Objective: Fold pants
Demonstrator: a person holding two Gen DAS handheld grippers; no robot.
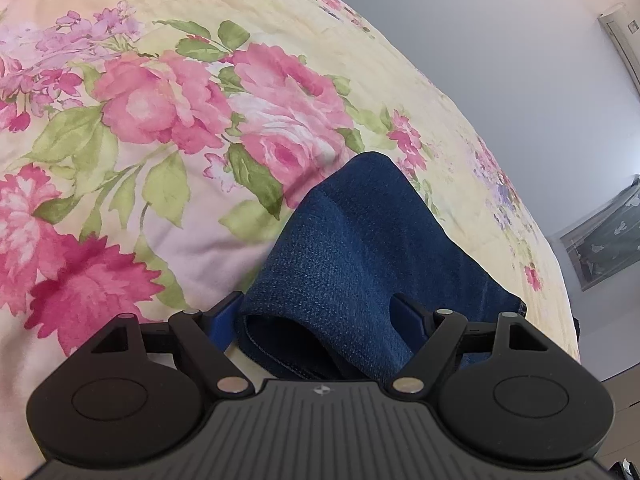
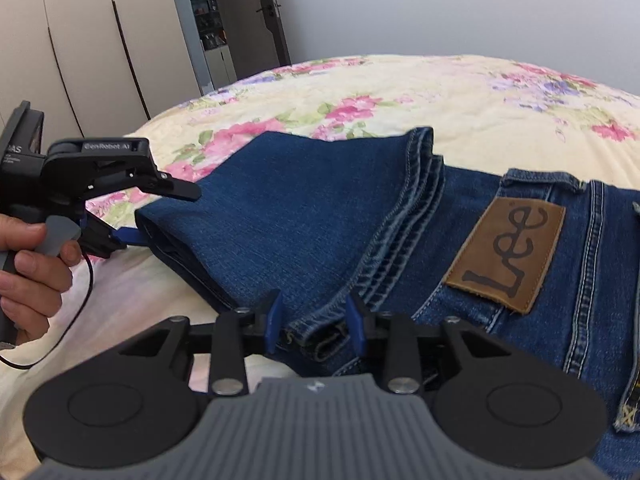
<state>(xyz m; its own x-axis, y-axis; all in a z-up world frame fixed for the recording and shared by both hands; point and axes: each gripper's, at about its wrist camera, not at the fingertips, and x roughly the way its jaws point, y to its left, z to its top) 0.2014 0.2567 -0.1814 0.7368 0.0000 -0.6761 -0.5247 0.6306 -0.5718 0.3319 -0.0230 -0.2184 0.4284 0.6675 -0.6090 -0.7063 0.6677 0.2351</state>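
Open floral bed (image 2: pixel 440 92) is left free beyond the folded jeans (image 2: pixel 304 216); the near-left side is occupied by the left gripper (image 2: pixel 132 216).

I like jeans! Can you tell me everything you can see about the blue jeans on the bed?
The jeans are dark blue denim with pale stitching and a brown "Lee" patch at the waistband. They lie on the flowery bedspread, legs folded over so the hems rest near the waist. The folded end sits between the open fingers of the left hand-held gripper.
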